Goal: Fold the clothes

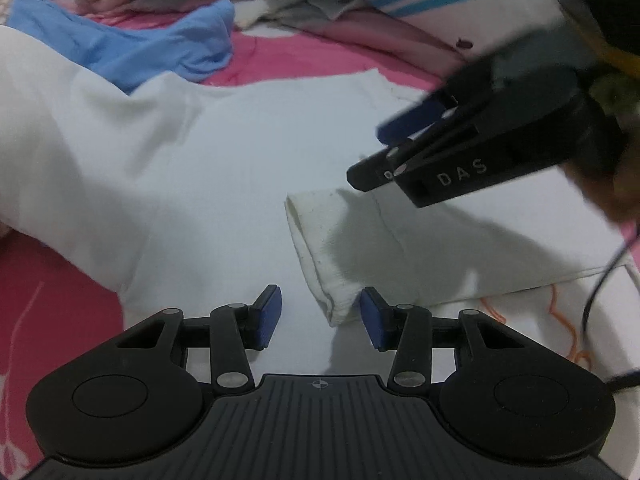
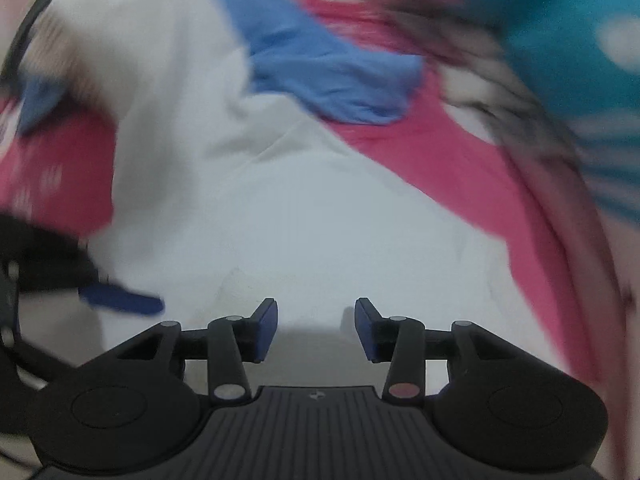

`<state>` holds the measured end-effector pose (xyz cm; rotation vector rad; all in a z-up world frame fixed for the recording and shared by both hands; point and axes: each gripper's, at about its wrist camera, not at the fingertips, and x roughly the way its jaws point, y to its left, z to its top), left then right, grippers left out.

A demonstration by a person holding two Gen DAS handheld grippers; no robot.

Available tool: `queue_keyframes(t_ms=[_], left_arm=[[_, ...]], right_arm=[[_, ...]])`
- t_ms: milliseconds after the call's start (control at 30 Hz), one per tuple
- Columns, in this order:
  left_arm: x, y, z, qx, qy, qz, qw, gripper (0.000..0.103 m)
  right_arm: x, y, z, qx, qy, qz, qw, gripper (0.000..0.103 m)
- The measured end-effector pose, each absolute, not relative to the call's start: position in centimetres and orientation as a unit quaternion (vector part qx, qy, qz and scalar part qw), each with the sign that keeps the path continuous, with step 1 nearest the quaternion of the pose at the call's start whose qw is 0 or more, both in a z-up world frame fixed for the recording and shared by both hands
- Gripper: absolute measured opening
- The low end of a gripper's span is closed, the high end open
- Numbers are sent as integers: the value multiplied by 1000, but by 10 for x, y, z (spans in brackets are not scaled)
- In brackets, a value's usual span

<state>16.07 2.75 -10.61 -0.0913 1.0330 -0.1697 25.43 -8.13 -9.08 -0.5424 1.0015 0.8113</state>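
On the pink bedsheet (image 1: 48,320) I see the white garment (image 1: 224,168) spread, my left gripper (image 1: 320,312) and right gripper (image 2: 316,328) both tilted down, jaws spread, pinching nothing.

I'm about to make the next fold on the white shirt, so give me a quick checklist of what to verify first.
1. Left gripper open, nothing pinched: ok.
2. Right gripper open, nothing between the pads: ok.
3. Sleeve folded onto the white shirt: ok.
4. Cuff edge lies between the left jaws, ready to pinch: ok.
5. Blue garment clear of the shirt: not ok, it overlaps the far edge.
6. Shirt flat on the right side: cannot tell, that view is blurred.
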Motion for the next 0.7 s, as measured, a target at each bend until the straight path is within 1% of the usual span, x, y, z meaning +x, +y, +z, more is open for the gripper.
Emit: queue_keyframes(t_ms=[67,133,167,200,233,267,300,367,467,567,700], left_arm=[[163,27,-107,-48,492,-84,865,41],[165,25,-108,-50,492,-88,865,36],[165,24,-109,-47,491,-92,865,30],[165,21,-109,-43,489,-97,866,21],[164,19,-109,-37,485,-100,868,18],[164,16,-109,-30,481,-101,871,11],[164,14,-108,-23,476,-103,873,8],[166,14,-106,-24,466,-103,878,7],[173,21,-97,-35,446,-96,889,7],[179,25,-99,-32,445,-92,890,6],[187,23,-113,-17,467,-84,880,8]], right_arm=[[269,-76,-100,-260,492,405,725,49],[277,-76,-109,-257,521,427,693,49],[280,-76,-110,-248,531,431,686,49],[284,-77,-111,-240,540,435,679,40],[287,-78,-111,-231,549,438,673,32],[289,-80,-109,-220,553,437,674,18],[290,-83,-106,-216,550,434,680,9],[289,-90,-101,-207,543,427,693,7],[293,-99,-90,-184,531,415,716,6],[300,-105,-84,-164,521,403,735,6],[303,-98,-105,-161,523,374,749,8]])
